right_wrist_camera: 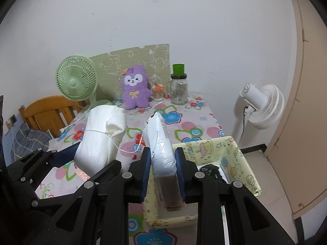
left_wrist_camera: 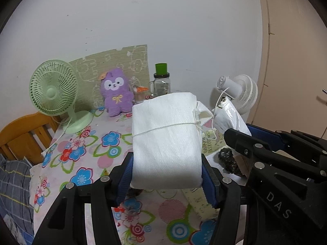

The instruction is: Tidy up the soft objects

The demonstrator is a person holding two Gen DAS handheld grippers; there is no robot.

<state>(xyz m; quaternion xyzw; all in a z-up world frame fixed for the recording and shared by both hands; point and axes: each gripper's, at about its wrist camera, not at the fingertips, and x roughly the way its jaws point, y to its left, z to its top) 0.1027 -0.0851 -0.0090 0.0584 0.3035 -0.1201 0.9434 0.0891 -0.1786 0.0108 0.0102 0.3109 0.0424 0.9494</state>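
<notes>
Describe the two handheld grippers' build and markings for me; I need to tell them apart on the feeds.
Both look identical: the left gripper and right gripper have matte black angular linkage arms joined by round silver pivot pins, with ribbed blue pads lining the fingers. The right gripper's body carries white "DAS" lettering. No cables or sleeves are visible.

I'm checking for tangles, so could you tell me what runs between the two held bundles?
A slack white string links the paper bundle and plastic-wrapped pack, clearest in the right wrist view.
</notes>
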